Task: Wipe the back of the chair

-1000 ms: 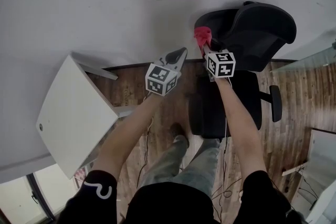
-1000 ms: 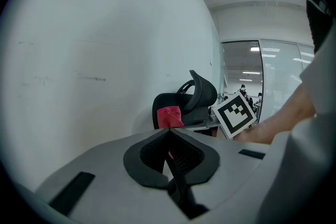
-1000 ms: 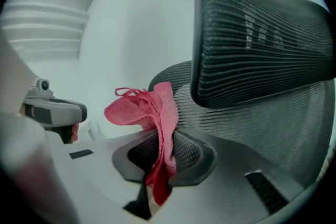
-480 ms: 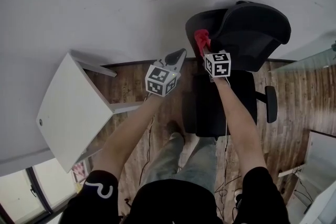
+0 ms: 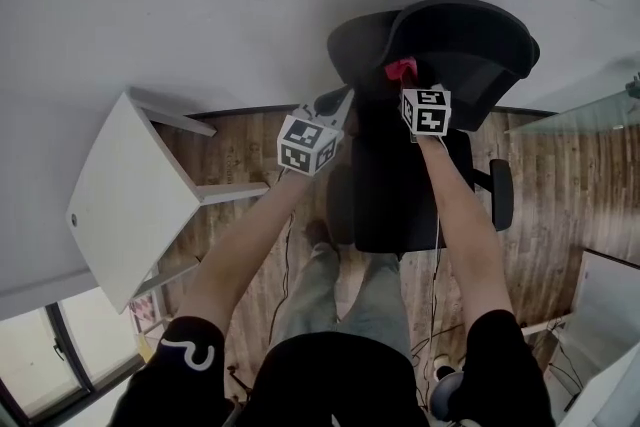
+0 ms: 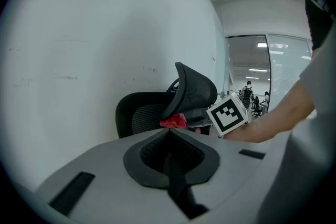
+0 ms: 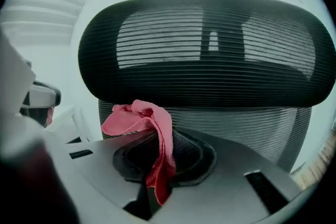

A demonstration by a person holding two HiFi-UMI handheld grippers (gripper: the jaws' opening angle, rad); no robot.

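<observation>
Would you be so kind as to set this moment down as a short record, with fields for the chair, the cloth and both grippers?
Chair: black mesh office chair, backrest and headrest facing the person
Right gripper: shut on the cloth, held up at the backrest just below the headrest
Red cloth: bunched, pinched between that gripper's fingers; contact with the mesh not clear
Left gripper: shut, nothing between its fingers, held left of the chair
White table: at the person's left

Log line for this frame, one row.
right gripper: shut on red cloth | red cloth: at chair back, below headrest, contact unclear | left gripper: shut, empty, held aside
</observation>
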